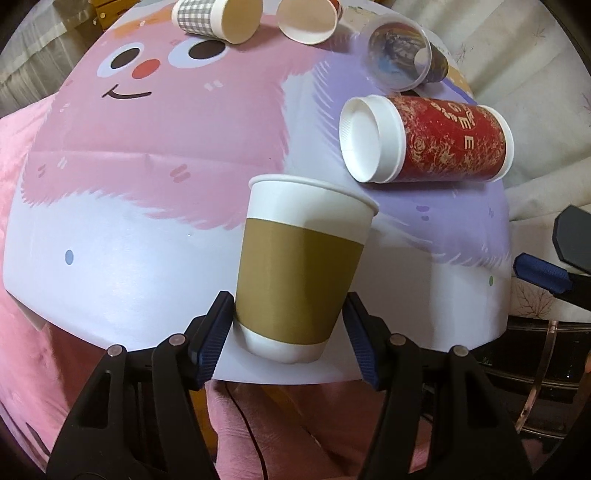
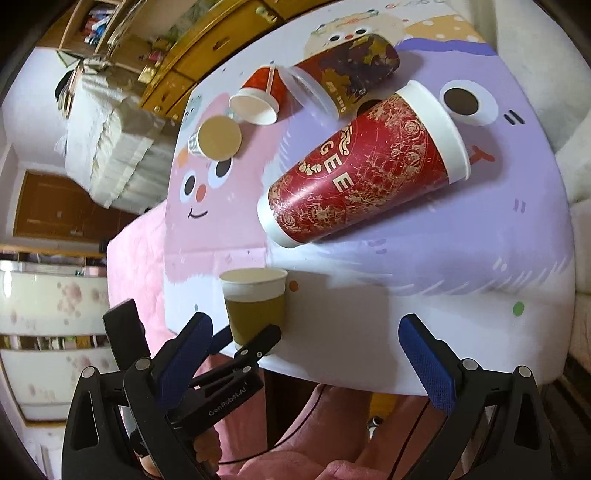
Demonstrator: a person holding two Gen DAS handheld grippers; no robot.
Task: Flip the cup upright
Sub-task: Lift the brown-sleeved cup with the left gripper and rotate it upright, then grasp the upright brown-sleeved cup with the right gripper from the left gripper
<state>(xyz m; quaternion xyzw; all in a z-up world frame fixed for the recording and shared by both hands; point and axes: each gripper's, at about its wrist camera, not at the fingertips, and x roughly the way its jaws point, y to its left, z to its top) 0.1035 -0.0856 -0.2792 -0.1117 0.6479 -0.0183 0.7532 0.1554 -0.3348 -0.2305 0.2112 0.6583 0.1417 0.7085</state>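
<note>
- Five paper cups and one clear plastic cup show on the worktop, which is covered by a cartoon-printed sheet in pink, lilac and white
- One of them, the brown-sleeved white cup, stands upright with its open mouth up, close to the near edge of the worktop
- The other five lie on their sides: the lidded red cup near the middle, the clear plastic cup with dark printed paper inside just behind it, and at the far edge the grey checked cup, a small white-lined red cup and, between those two, a white cup
- The left gripper has its fingers spread either side of the brown-sleeved cup's lower half; the left pad is touching the sleeve, the right pad stands just apart from it
- The right gripper hangs off the near edge, its fingers spread wide with nothing between them; the brown-sleeved cup is just ahead and left of its left finger
</note>
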